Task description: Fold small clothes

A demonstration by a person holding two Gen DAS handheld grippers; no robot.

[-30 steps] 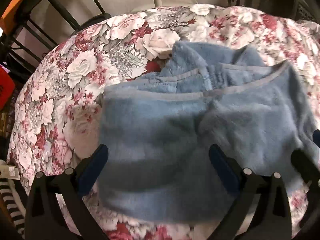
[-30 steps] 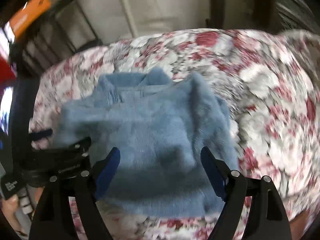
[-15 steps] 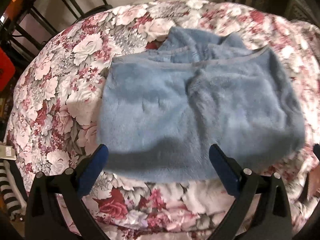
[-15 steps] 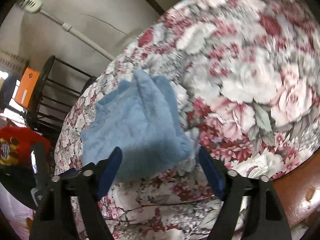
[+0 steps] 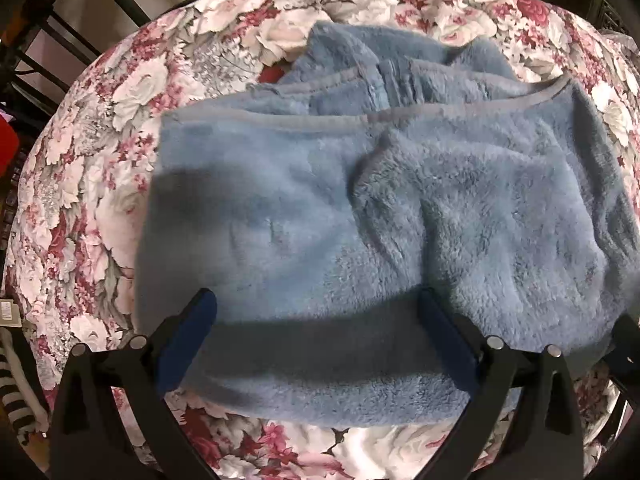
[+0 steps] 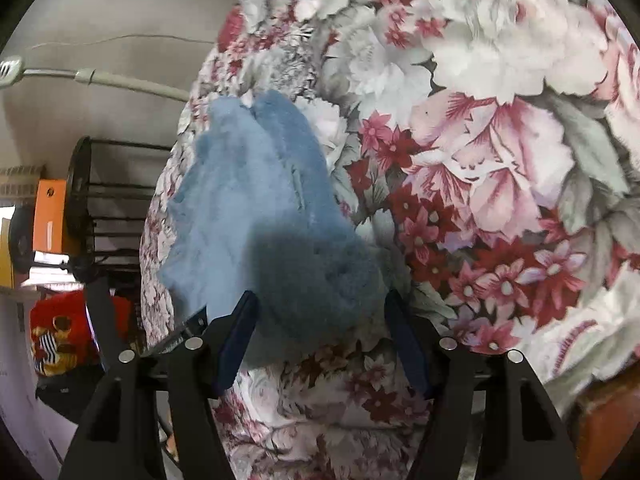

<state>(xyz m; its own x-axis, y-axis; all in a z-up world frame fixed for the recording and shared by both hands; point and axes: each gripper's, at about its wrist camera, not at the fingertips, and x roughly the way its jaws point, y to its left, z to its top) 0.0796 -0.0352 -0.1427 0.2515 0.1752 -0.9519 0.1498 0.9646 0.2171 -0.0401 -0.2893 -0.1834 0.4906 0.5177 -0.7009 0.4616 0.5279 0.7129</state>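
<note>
The work surface was a round table covered with a floral cloth (image 5: 120, 128) printed in white, pink and dark red roses with grey leaves. The blue fleece garment (image 5: 360, 208) lay folded on the cloth, occupying the centre and right of the left wrist view, its bound hem running across the far side and its near edge close to the table's near rim.

The left gripper (image 5: 316, 344) was spread wide, both blue-padded fingers over the garment's near edge, with nothing clamped between them. The right gripper (image 6: 320, 336) was likewise wide apart; the garment's near corner (image 6: 312, 280) lay between its fingers, and contact could not be confirmed.

In the right wrist view the garment sat at the left of the table, with bare floral cloth (image 6: 500, 140) filling the right.

Room: a plain wall (image 6: 100, 12) carried a pale pipe (image 6: 120, 80). A black metal rack (image 6: 108, 200) stood beyond the table, with an orange panel (image 6: 48, 216) beside it. A red item (image 6: 60, 332) lay lower left. A striped fabric (image 5: 12, 392) appeared at the near left.
</note>
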